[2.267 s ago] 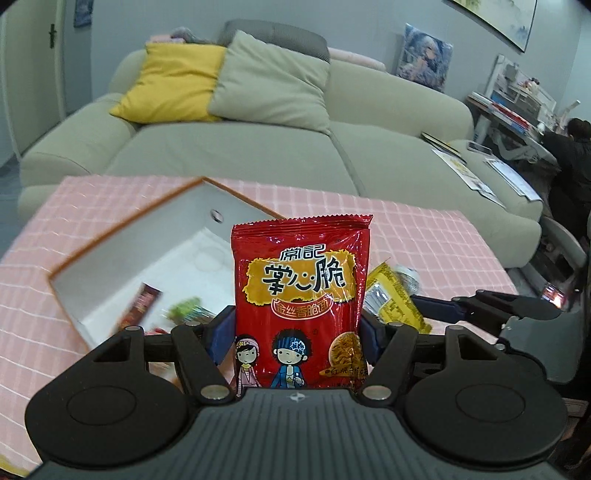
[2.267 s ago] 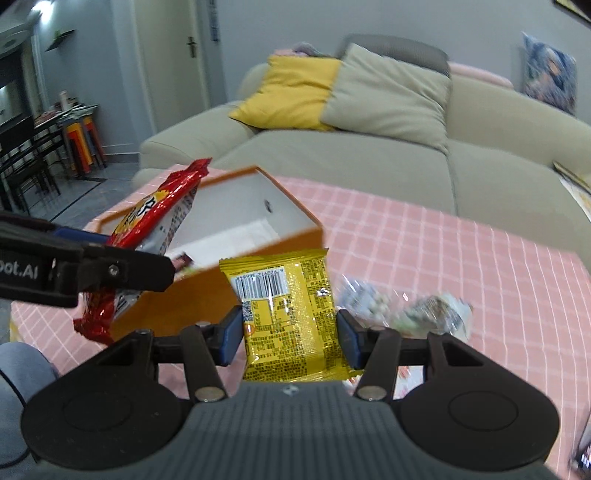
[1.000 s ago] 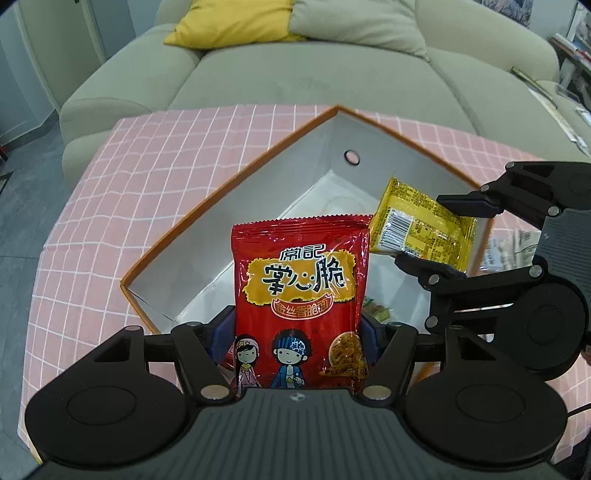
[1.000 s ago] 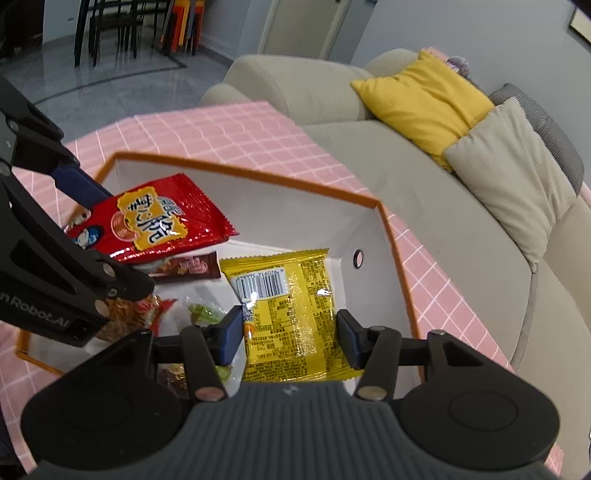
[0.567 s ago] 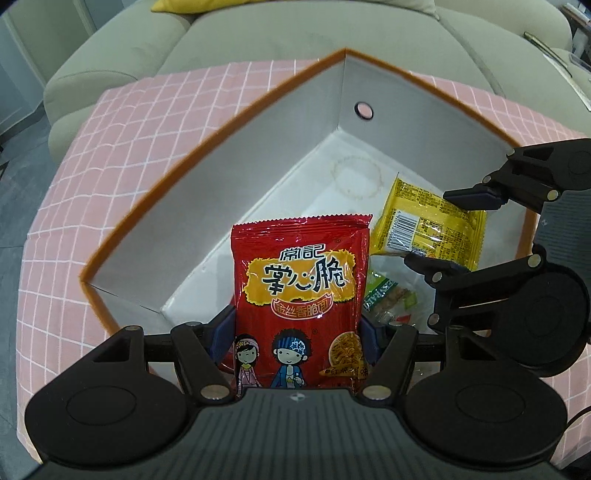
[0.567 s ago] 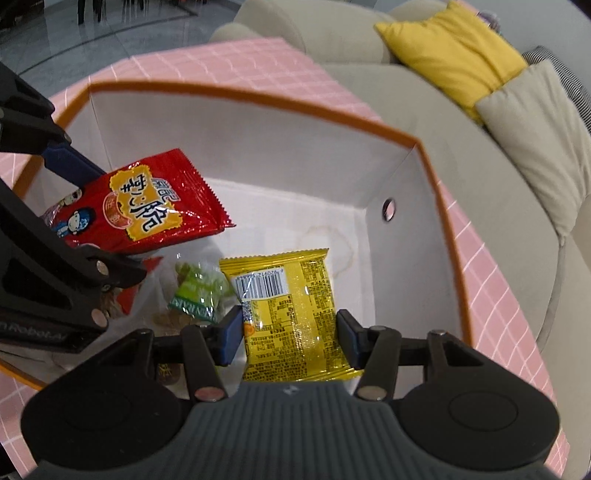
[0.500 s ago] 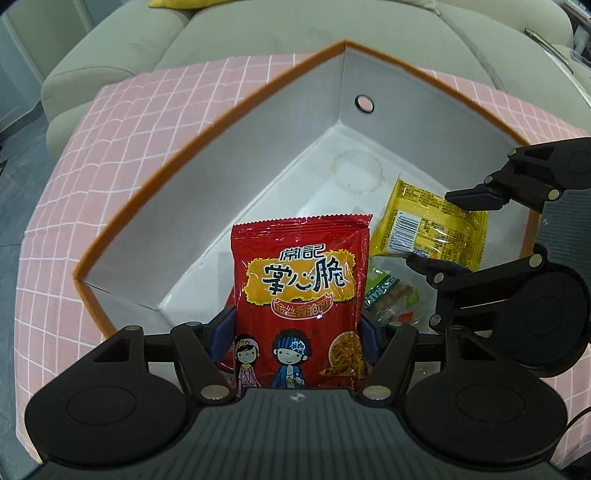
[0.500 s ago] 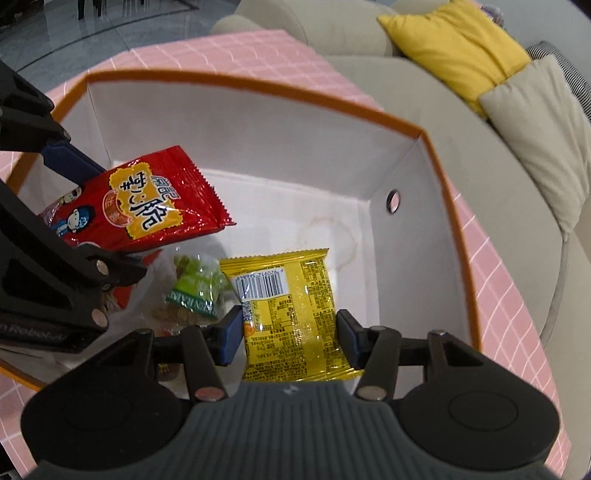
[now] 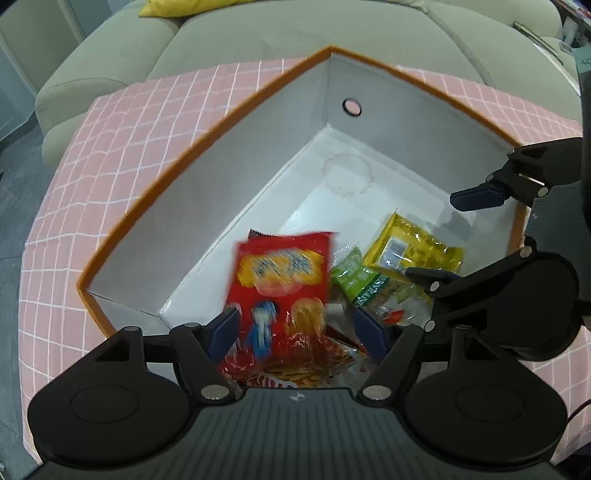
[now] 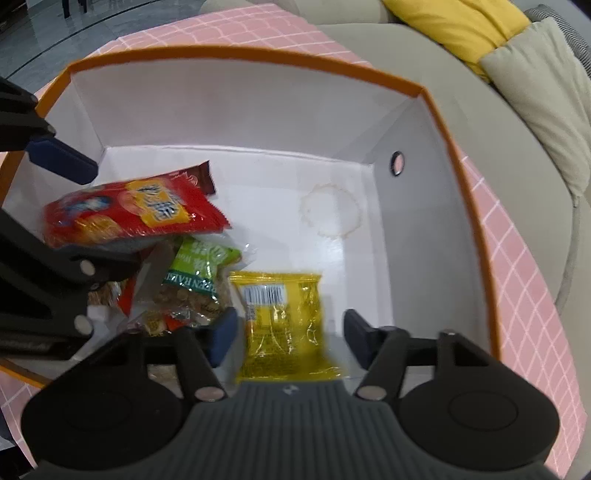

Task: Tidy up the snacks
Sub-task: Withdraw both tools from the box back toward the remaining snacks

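Left wrist view: left claw (image 9: 295, 325) points steeply down into the orange-rimmed white box (image 9: 207, 140), jaws opening, pads clear of the red snack bag (image 9: 282, 291). Red bag is blurred, sits between the jaws with a gap on each side, lying over other packets near the box's near corner. Green nut packet (image 9: 364, 286) lies just right of it, yellow packet (image 9: 413, 253) beyond that, near the right wall. Right claw (image 9: 454, 236) shows at the right edge over the box, jaws spread, yellow packet below and between them. Box stands on the tabletop with a pink checked cloth (image 9: 122, 147); grey sofa (image 9: 221, 40) behind.

Right wrist view: right claw (image 10: 288, 334) also points down into the box (image 10: 454, 192), jaws opening, blue pads apart from the yellow packet (image 10: 284, 321), which is blurred and lies between them on the box floor. Green nut packet (image 10: 199, 273) is just left of it, red snack bag (image 10: 133, 216) further left, overlapping a dark brown wrapper (image 10: 205, 177) at its far end. Left claw's arm (image 10: 44, 236) enters from the left edge, red bag beside it. Faint ring stain (image 10: 332, 212) on the bare box floor. Yellow cushion (image 10: 461, 26) on the sofa at top right.
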{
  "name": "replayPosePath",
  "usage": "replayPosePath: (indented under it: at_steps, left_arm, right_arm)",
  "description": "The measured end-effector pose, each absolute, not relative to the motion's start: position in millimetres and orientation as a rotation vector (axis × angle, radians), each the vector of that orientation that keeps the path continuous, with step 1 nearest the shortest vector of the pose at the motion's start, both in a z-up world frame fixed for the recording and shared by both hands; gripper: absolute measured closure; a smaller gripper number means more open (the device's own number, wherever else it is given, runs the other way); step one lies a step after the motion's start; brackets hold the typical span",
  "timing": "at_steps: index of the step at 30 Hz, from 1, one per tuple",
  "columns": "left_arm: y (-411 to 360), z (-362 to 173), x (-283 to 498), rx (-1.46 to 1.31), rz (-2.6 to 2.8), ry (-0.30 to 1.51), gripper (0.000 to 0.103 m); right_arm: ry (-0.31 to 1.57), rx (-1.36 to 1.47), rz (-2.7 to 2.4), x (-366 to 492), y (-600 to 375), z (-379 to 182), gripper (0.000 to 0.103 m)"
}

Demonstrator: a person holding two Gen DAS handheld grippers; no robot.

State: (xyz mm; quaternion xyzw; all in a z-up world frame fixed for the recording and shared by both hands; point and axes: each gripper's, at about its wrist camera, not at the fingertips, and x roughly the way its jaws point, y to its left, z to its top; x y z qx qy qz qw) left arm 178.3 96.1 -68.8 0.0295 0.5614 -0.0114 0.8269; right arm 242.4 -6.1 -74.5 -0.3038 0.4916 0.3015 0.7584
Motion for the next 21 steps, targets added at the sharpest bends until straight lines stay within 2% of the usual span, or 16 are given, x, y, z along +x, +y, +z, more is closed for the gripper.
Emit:
replayPosePath:
  at_steps: [11,21]
  left_arm:
    - [94,-26,157,0.036,-0.004,1.079,0.017]
    - [88,6,127,0.014,0.019,0.982,0.017]
  right_arm:
    - [0.971,-0.587,0.616,225,-22,-28,0.026]
    - [0.880,-0.481,0.571,193,-48,3,0.025]
